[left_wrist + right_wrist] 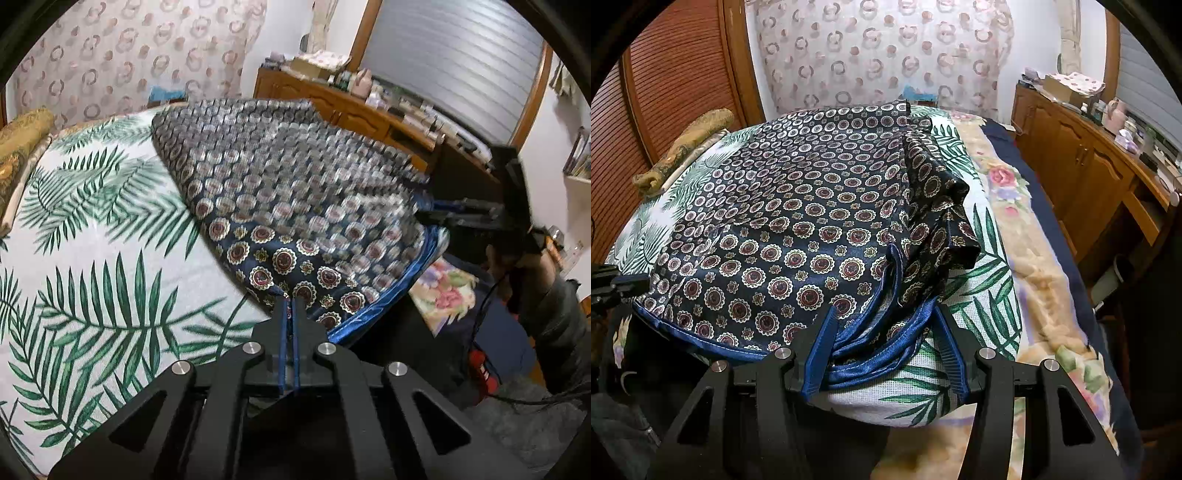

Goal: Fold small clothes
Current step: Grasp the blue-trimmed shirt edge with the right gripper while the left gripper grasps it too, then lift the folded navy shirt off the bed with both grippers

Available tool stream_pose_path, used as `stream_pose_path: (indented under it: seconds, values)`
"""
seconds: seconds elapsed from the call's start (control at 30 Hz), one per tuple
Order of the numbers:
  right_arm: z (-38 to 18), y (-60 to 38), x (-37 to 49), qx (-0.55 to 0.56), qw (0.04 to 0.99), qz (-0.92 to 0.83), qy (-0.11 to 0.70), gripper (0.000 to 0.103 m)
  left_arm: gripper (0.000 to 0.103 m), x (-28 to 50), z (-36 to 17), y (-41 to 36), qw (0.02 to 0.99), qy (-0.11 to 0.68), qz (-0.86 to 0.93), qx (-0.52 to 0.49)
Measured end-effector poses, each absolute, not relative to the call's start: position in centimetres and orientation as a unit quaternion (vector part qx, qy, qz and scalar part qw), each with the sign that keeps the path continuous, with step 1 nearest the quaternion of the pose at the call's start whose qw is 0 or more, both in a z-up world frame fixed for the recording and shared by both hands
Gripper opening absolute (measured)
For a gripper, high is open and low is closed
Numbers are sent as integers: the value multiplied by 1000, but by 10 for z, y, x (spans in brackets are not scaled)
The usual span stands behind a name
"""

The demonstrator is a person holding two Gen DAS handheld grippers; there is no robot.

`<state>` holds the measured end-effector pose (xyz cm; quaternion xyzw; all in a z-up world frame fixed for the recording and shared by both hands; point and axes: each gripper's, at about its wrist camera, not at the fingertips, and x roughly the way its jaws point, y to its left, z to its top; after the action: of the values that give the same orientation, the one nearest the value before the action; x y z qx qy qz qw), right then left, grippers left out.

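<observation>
A navy garment with red-and-cream medallions and a bright blue waistband (798,236) lies spread on a palm-leaf cloth (990,295). My left gripper (289,301) is shut on the garment's near corner (280,266); the far part of the fabric looks blurred. My right gripper (886,314) is open, its blue-padded fingers (822,343) standing on either side of the bunched blue waistband (886,354). In the left wrist view the right gripper (436,210) shows at the garment's right edge. In the right wrist view the left gripper (624,288) shows at the left edge.
The palm-leaf cloth (92,240) covers a bed with a floral blanket (1052,314) underneath. A gold bolster (22,144) lies at the far left. A wooden cabinet (1082,162) crowded with bottles and boxes runs along the right. A patterned curtain (882,51) hangs behind.
</observation>
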<state>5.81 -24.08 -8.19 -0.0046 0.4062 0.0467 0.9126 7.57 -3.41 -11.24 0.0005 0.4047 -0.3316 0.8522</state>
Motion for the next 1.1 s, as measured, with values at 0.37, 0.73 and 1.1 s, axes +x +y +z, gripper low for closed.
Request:
stream_pose_path:
  seconds: [0.37, 0.73, 1.1]
  values:
    - [-82, -238, 55, -6, 914, 72, 399, 4, 2, 75, -76, -34, 868, 356, -346, -18]
    - [-42, -245, 57, 35, 944, 98, 312, 2, 2, 107, -42, -38, 883, 312, -349, -30]
    - [20, -234, 143, -6, 962, 108, 249, 2, 2, 205, -6, -30, 906, 278, -315, -51]
